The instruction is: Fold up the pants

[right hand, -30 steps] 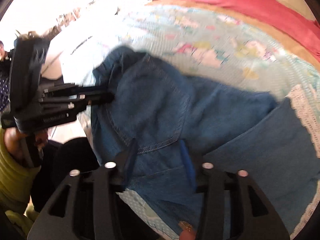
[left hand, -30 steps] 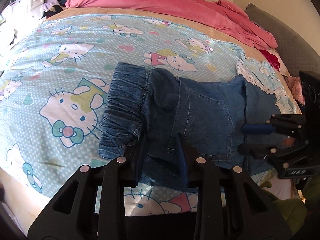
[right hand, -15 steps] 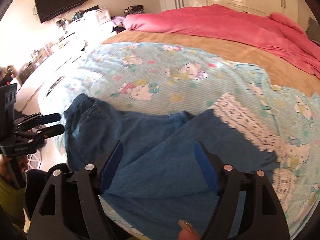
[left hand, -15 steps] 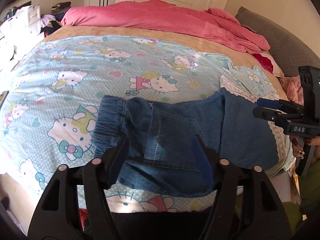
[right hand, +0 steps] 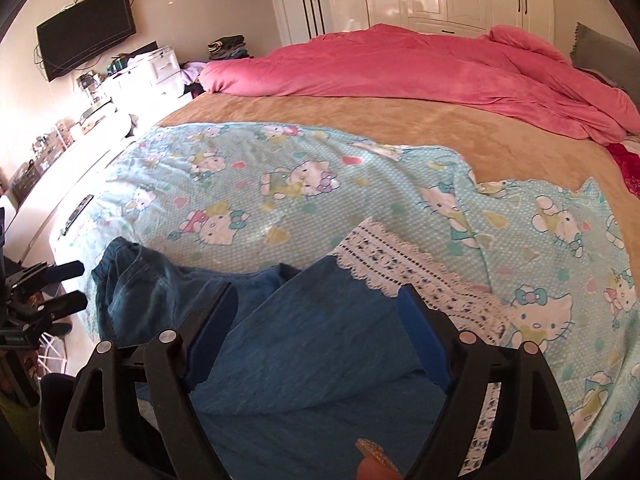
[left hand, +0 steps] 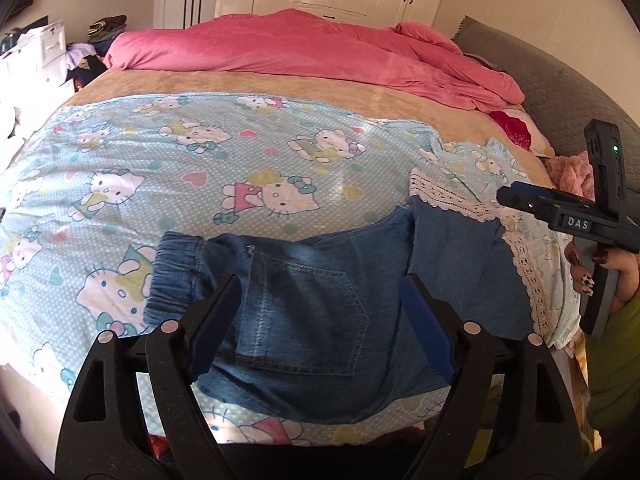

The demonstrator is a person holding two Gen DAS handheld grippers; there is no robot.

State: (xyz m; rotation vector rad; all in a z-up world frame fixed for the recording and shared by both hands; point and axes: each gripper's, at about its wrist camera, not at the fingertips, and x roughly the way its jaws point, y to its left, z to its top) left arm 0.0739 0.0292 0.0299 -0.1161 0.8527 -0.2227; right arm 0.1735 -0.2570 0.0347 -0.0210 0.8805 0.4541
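Blue denim pants (left hand: 304, 304) lie folded on the Hello Kitty sheet (left hand: 192, 168) near the bed's front edge, elastic waistband at the left, back pocket up. They show in the right wrist view (right hand: 312, 344) too. My left gripper (left hand: 320, 320) is open and empty, raised above the pocket area. My right gripper (right hand: 316, 328) is open and empty above the leg part. The right gripper shows at the right in the left wrist view (left hand: 520, 200). The left gripper shows at the left edge of the right wrist view (right hand: 68, 286), jaws apart.
A pink duvet (left hand: 312, 52) is bunched along the far side of the bed. A white lace-edged cloth (right hand: 408, 268) lies by the pants' right end. A grey headboard (left hand: 560, 88) is at the right. White drawers (right hand: 152, 68) and clutter stand left of the bed.
Both grippers opened, let go of the pants and pulled up and back from the bed. The pants now lie flat and folded.
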